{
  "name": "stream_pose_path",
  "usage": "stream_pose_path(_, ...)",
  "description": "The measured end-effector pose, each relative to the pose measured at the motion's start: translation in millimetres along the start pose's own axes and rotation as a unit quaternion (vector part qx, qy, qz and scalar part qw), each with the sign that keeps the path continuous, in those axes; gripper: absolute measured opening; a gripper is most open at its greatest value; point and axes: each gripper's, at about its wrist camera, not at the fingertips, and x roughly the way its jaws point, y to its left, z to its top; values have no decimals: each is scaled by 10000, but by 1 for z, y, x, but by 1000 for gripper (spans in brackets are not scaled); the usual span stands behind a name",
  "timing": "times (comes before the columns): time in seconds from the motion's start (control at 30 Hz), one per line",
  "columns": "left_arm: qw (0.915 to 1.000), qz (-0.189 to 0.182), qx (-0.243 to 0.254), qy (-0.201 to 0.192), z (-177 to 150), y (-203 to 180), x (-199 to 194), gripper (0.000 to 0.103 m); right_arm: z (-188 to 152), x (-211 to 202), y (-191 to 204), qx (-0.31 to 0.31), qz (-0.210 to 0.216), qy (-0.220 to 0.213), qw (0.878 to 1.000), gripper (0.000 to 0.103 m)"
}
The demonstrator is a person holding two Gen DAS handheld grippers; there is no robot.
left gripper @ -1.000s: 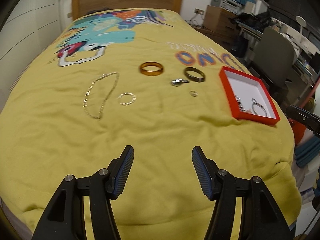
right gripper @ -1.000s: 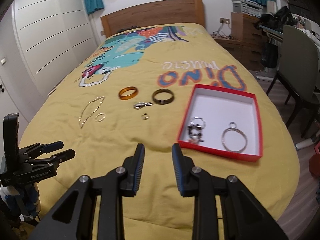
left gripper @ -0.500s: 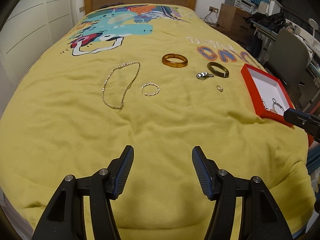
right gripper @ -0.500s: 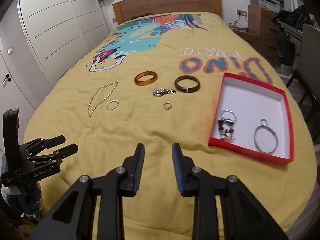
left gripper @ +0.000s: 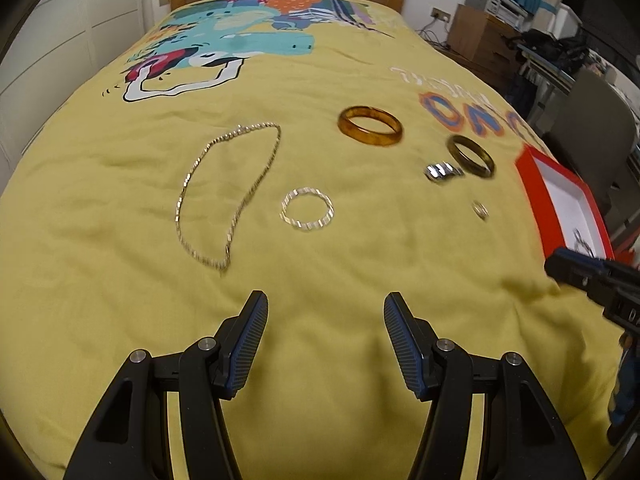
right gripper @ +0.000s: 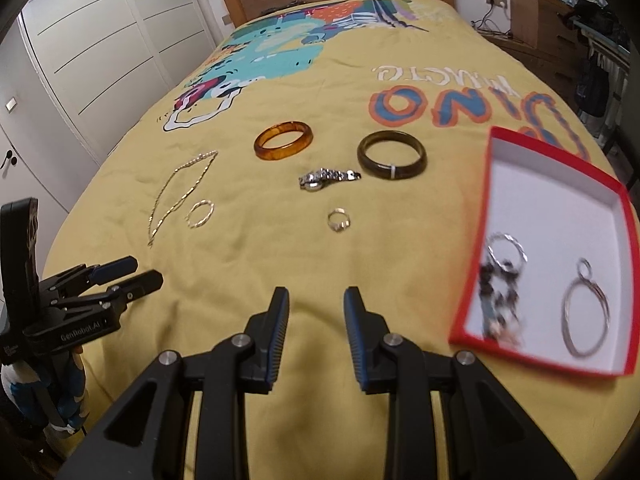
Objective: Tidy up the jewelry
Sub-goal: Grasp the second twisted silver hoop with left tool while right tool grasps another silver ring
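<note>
Chain necklace (left gripper: 228,196): far left on the bed (left gripper: 120,300); limp, pinch a bunched section.
Thin silver bangle (left gripper: 307,214): just right of it; light, slippery.
Amber bangle (right gripper: 284,141), dark bangle (right gripper: 392,155): farther back; stiff, grip the rim.
Red box (right gripper: 556,200): right.
Left tool (left gripper: 324,316): fingers wide apart, empty.
Right tool (right gripper: 316,304): fingers narrowly apart, empty.

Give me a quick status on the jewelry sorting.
Left claw open, empty; right claw open, empty. Silver chain necklace, amber bangle, dark bangle on yellow bedspread, outside red-rimmed box. Nothing in the way.
</note>
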Motion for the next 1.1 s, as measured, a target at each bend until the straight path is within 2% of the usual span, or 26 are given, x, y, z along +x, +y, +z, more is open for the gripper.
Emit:
stream_pose_path(0.27,9999,94,-145,8,34,9,35,64,29,39,-4,-85,-32,24,10000,28)
stream_pose_path(0.37,9997,173,-160,79,39,9,50,65,35,50,-8,-75,-25,32,10000,38)
stream_pose_path(0.8,9992,335,-166,157,46,5,79,65,42,86,-15,-91,-100,167,9998,37)
stream_pose_path(0.83,9992,351,-148,150,47,5,80,64,43,89,-15,-97,-106,184,9997,37)
stream_pose_path(0.97,9992,367,-80,117,47,2,81,55,42,94,-16,-65,-78,232,9997,18)
stream_pose_path(1.1,9994,338,-12,124,47,-2,78,39,42,94,-16,-80,-84,243,9996,17)
